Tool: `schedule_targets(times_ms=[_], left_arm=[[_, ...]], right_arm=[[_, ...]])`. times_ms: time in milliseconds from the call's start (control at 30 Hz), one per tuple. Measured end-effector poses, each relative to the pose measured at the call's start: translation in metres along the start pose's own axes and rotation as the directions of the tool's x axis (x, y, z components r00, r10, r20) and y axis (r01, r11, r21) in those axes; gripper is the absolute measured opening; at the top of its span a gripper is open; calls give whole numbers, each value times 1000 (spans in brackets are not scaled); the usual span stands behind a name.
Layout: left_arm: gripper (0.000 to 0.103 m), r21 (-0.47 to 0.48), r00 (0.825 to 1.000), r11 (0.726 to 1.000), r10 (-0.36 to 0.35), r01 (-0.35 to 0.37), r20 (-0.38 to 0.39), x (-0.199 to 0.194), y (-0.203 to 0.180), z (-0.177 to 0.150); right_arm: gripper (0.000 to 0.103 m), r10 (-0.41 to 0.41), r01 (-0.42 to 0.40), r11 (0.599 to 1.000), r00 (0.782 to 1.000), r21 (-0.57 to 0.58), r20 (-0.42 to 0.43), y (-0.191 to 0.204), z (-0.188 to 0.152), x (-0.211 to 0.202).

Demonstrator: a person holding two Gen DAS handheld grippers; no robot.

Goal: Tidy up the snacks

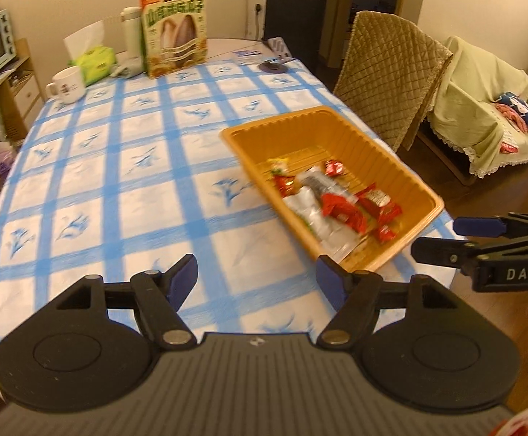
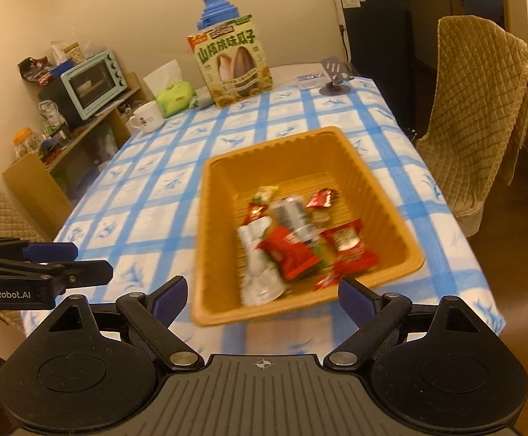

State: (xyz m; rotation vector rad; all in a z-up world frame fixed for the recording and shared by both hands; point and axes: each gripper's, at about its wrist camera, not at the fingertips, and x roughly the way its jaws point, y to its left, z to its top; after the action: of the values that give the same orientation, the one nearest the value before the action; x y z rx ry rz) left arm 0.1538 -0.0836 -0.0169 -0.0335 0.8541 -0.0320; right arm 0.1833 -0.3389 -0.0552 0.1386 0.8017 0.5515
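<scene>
An orange plastic basket (image 1: 340,129) (image 2: 224,167) sits on the blue-checked tablecloth near the table's right edge. It holds several snack packets (image 1: 336,207) (image 2: 289,239), red and silver ones. My left gripper (image 1: 256,276) is open and empty, above the table's near edge to the left of the basket. My right gripper (image 2: 262,298) is open and empty, just in front of the basket's near rim. The right gripper also shows at the right of the left wrist view (image 1: 456,236). The left gripper also shows at the left of the right wrist view (image 2: 78,261).
At the table's far end stand a sunflower-seed box (image 1: 174,31) (image 2: 233,60), a white mug (image 1: 67,83) (image 2: 146,117), a green tissue pack (image 1: 95,60) (image 2: 174,96), a white flask (image 1: 132,31) and a phone stand (image 2: 333,76). A padded chair (image 1: 391,72) (image 2: 482,109) stands at the right.
</scene>
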Motion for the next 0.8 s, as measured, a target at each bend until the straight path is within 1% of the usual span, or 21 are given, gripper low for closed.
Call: schedule_targets(times_ms=[167, 367, 600, 800], left_arm=[[70, 0, 999, 1000, -4, 4, -34, -19, 26, -19], [70, -11, 997, 999, -33, 32, -72, -42, 65, -44], [70, 31, 995, 997, -62, 65, -80, -68, 103, -67], [70, 39, 994, 996, -73, 77, -81, -85, 132, -83]], right_arm=[[90, -24, 24, 1000, 1000, 19, -10, 35, -17, -6], [90, -73, 76, 995, 996, 60, -58, 84, -41, -5], [90, -115, 123, 987, 990, 99, -83, 141, -65, -3], [90, -140, 149, 982, 986, 118, -87, 181, -82, -4]])
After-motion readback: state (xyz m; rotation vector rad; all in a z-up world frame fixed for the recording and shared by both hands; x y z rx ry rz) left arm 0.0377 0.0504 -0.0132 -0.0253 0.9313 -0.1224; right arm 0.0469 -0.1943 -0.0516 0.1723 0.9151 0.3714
